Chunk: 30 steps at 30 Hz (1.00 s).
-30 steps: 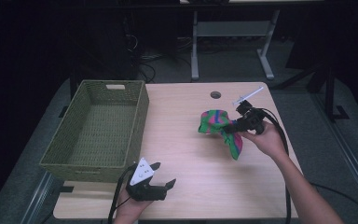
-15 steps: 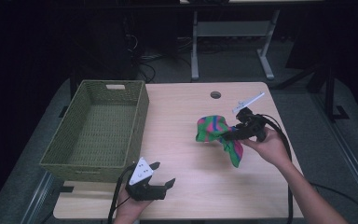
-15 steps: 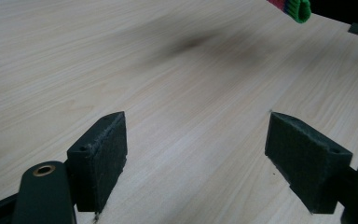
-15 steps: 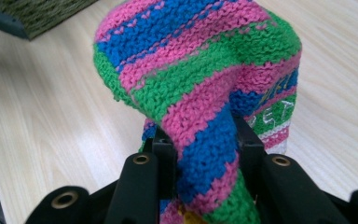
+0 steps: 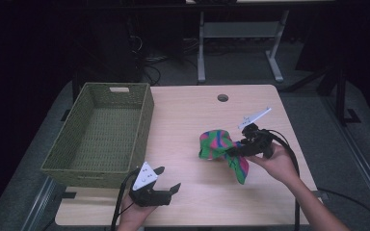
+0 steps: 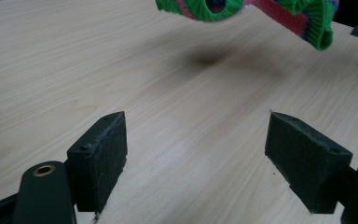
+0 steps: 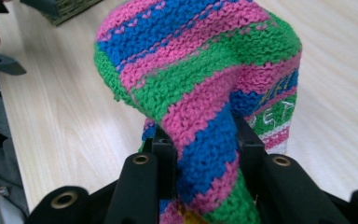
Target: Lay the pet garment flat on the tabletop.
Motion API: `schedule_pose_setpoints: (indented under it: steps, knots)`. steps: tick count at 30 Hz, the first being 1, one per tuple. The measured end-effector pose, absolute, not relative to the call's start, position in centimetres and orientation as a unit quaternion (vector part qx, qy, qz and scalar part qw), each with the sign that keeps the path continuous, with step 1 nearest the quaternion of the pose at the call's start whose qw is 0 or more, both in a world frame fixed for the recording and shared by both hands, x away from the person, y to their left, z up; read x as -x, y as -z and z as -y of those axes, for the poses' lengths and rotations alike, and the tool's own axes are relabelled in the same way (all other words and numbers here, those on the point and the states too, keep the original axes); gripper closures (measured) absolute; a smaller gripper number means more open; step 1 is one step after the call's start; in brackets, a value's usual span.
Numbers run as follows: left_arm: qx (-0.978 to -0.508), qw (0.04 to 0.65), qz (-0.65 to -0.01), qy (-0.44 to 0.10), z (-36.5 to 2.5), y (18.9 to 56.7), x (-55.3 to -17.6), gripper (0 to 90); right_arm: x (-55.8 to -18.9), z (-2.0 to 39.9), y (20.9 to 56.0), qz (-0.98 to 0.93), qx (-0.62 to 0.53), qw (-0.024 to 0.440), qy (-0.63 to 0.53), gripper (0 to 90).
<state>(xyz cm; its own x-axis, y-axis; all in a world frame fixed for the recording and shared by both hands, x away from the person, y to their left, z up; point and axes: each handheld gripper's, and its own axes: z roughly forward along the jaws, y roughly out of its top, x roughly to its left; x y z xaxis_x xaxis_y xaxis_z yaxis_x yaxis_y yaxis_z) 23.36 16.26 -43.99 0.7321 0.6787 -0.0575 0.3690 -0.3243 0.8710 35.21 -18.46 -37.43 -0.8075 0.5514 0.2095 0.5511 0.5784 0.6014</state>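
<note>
So there's a green woven basket (image 5: 101, 132) sitting on the left side of my table (image 5: 188, 120), standing upright with nothing in it, and it's got a slot handle cut into the far wall. The tabletop is light wood with a small round cable hole (image 5: 222, 97) showing near the far edge, well apart from the basket. Past the table, a grey metal desk frame (image 5: 238, 43) is standing on the dark carpet, and some cables (image 5: 147, 57) are lying tangled on the floor beside it. Everything back there is looking pretty dark.
</note>
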Motion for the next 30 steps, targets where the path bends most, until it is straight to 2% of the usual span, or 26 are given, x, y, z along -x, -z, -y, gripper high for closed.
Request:
schedule_pose_setpoints:
  steps: [20,25,28,29,30]
  knots:
    - [-0.792,0.486,-0.331,-0.16,-16.6,43.8,-23.3,20.5,-33.5,13.6,43.2,-0.915,-0.278,-0.047,-0.288,66.0]
    - [-0.791,0.489,-0.331,-0.16,-16.7,43.8,-23.2,20.5,-33.2,12.5,44.5,-0.922,-0.267,-0.071,-0.272,51.6]
    - [-0.791,0.489,-0.331,-0.161,-16.7,43.7,-23.2,20.5,-32.7,12.1,44.7,-0.926,-0.252,-0.057,-0.277,49.1]
    - [-0.79,0.489,-0.332,-0.16,-16.7,43.8,-23.2,20.5,-32.4,11.9,44.7,-0.927,-0.248,-0.053,-0.277,43.5]
    - [-0.79,0.489,-0.333,-0.161,-16.7,43.8,-23.2,20.5,-32.3,11.9,44.8,-0.927,-0.246,-0.053,-0.279,41.8]
